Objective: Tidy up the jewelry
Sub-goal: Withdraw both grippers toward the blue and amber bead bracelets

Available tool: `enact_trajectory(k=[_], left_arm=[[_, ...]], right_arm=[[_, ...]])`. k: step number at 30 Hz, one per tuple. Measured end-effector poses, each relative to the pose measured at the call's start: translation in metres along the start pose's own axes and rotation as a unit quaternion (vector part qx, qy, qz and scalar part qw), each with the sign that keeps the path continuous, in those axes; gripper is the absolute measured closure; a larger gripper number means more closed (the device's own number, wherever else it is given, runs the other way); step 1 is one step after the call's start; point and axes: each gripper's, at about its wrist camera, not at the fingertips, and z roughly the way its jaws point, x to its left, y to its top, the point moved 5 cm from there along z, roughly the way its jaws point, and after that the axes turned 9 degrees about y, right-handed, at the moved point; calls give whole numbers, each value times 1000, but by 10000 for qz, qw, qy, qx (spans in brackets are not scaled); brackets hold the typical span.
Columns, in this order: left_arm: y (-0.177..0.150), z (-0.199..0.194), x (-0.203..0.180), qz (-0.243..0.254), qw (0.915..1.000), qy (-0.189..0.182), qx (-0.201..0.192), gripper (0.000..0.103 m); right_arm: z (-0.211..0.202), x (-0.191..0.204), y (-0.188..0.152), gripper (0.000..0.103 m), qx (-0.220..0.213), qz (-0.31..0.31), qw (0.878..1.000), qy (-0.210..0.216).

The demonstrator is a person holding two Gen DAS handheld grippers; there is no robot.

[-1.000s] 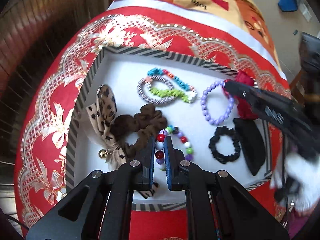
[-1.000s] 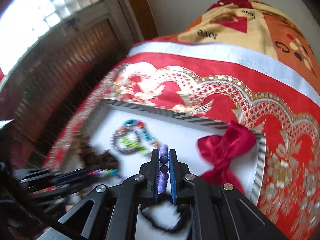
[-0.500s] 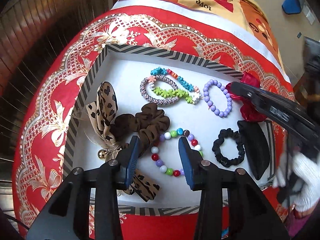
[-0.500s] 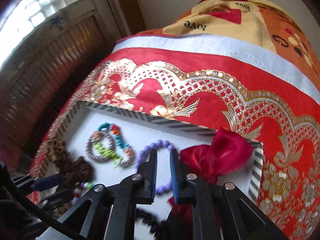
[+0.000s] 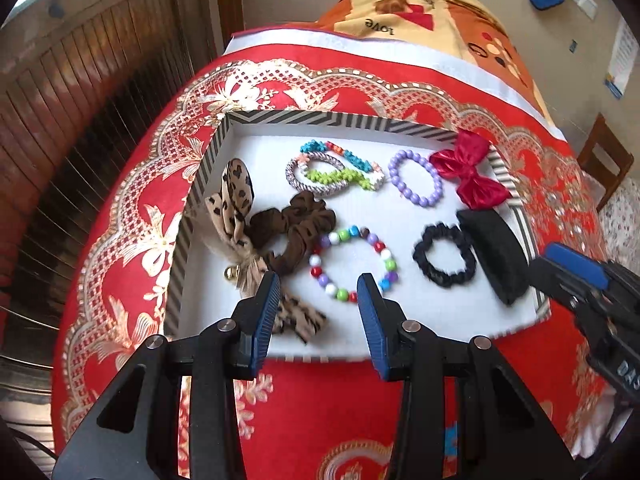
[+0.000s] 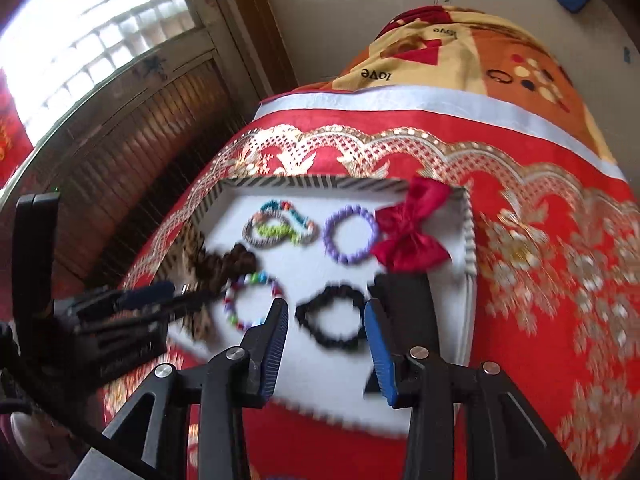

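Two grippers hang over a striped-rimmed tray (image 5: 224, 136) with a white floor, set on a red and gold cloth (image 5: 120, 240). All places below are given from the multicoloured bead bracelet (image 5: 354, 264), which lies flat on the tray floor toward its near edge. The left gripper (image 5: 318, 300) stands just this side of that bracelet, its jaws wide apart and nothing between the pads. The right gripper (image 6: 326, 328) sits to the right of the bracelet, over the black scrunchie (image 6: 334, 322); its jaws have just been opening and grip nothing. Left of the bracelet and touching it lies a brown scrunchie (image 5: 292, 232), with a leopard-print bow (image 5: 236, 208) beyond that. Behind the bracelet rest a cluster of thin bracelets (image 5: 332, 170) and a purple bead bracelet (image 5: 416, 178). A red bow (image 5: 468, 170) lies on the tray's far right rim, and a black clip (image 5: 492, 252) lies beside the black scrunchie.
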Motion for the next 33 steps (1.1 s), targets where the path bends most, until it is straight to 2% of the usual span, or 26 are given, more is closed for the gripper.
enact_trajectory(k=[6,15,26,33], left_arm=[[-24,-22,-5,197,9996,-196,-100,63],[-67,-43,-15,490,9976,-496,-32,63],[-110,-63,-18,804,9950,-584,46,63],[-123,-71,-18,848,9945,-609,17,63]], right_arm=[[-39,5,-40,62,-87,32,9994,-333],[-99,-12,-113,62,-286,716,9936,-822],[-104,0,-190,62,-154,1145,9885,-979],[-109,8,-203,62,-176,1190,9879,-979]])
